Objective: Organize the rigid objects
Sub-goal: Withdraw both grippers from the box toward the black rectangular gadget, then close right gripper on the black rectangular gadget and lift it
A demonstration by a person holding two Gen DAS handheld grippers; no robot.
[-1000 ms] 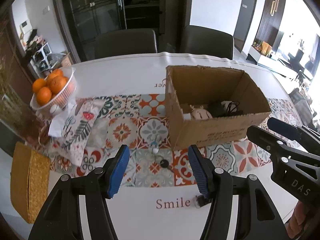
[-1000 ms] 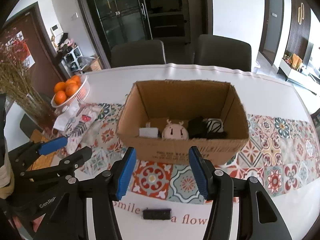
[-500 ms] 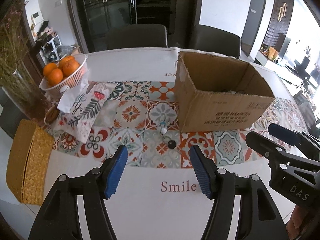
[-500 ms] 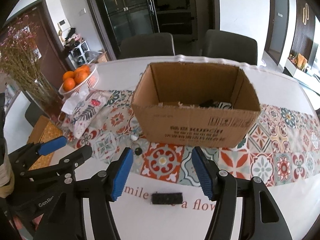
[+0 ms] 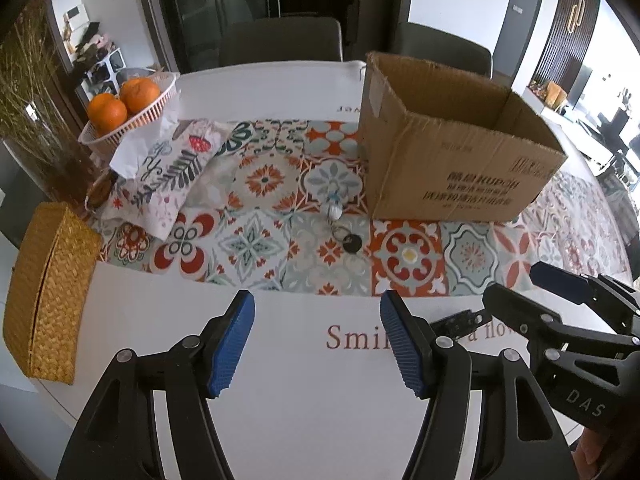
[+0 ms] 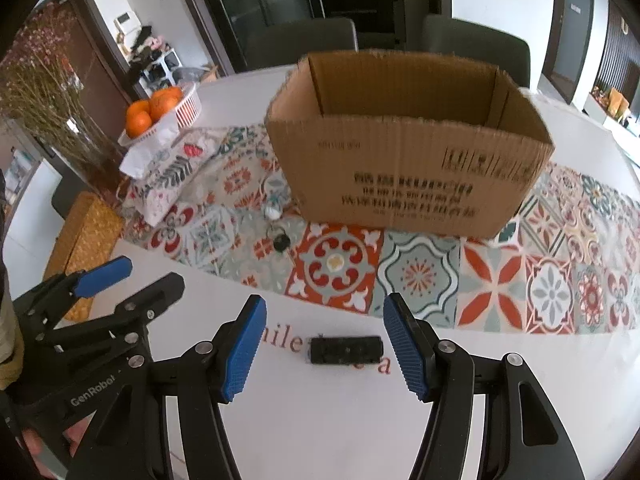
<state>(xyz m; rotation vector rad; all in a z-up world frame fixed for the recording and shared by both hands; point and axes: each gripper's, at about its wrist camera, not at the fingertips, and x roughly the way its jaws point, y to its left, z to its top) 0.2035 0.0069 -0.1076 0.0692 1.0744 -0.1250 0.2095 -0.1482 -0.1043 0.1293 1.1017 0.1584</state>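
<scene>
An open cardboard box [image 5: 460, 152] stands on the patterned table runner; it also shows in the right wrist view [image 6: 408, 152]. Its contents are hidden by its walls. A small black rectangular object [image 6: 346, 350] lies on the white table between the blue pads of my open right gripper [image 6: 324, 346]; part of it shows in the left wrist view [image 5: 456, 324]. A keyring with a black fob [image 5: 350, 242] and a small white charm [image 5: 334, 210] lies left of the box's front corner, also in the right wrist view [image 6: 280, 242]. My left gripper [image 5: 316, 344] is open and empty over the white table.
A white basket of oranges [image 5: 128, 112], a patterned pouch [image 5: 172, 172], a vase of dried stems [image 5: 44, 140] and a woven yellow box [image 5: 44, 300] sit at the left. Two dark chairs [image 5: 280, 44] stand behind the table.
Both grippers have pulled back and dropped lower toward the table. The box's inside is no longer visible. The black object now lies between the right gripper's pads.
</scene>
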